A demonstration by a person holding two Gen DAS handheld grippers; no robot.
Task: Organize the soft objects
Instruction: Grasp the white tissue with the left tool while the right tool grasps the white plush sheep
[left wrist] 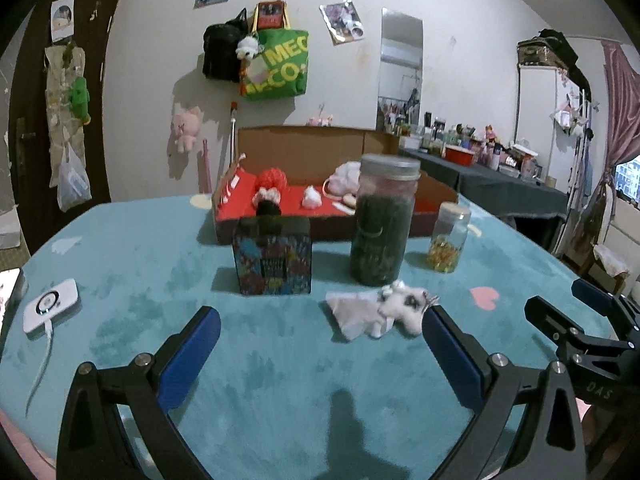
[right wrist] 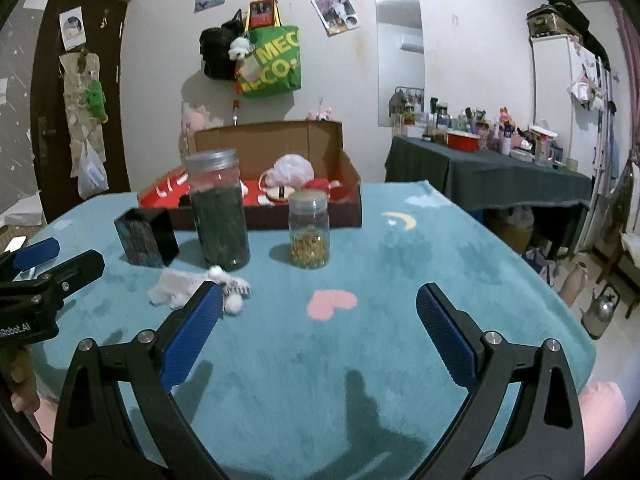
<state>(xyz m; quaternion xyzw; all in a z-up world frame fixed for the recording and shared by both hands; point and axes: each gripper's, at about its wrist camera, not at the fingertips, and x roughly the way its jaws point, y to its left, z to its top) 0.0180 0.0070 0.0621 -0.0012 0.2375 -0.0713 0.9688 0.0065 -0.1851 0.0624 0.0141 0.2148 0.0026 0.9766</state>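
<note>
Both pairs of my fingers are spread wide and hold nothing: the left gripper [left wrist: 320, 344] hovers low over the teal table [left wrist: 132, 264], and the right gripper [right wrist: 318, 320] does the same beside it. One soft thing is left out of place, as I judge it: a small white plush toy [left wrist: 402, 308] lying on a scrap of white cloth [left wrist: 350, 312], on the table just ahead of my left gripper's right finger [left wrist: 448, 344]. In the right wrist view the same toy sits partly behind my right gripper's left finger [right wrist: 192, 328].

So the step in hand looks like reaching for that toy. The next move calls for bringing one gripper over it, closing lightly on its fluffy body, and lifting it clear of the cloth.

Where it should go, I think, is the open cardboard box [left wrist: 316, 148] with the red lining at the back, where a red pompom [left wrist: 273, 179], a pale pink bath puff [left wrist: 347, 178] and other small soft bits already lie.

Three hard things stand between toy and box: a tall jar of dark green stuff [left wrist: 382, 220], a smaller jar with yellow contents [left wrist: 449, 240] and a dark printed carton [left wrist: 273, 256]. I would have to carry the toy over or around them without knocking them. A white device with a cable [left wrist: 50, 310] lies far to the left, out of the way.
</note>
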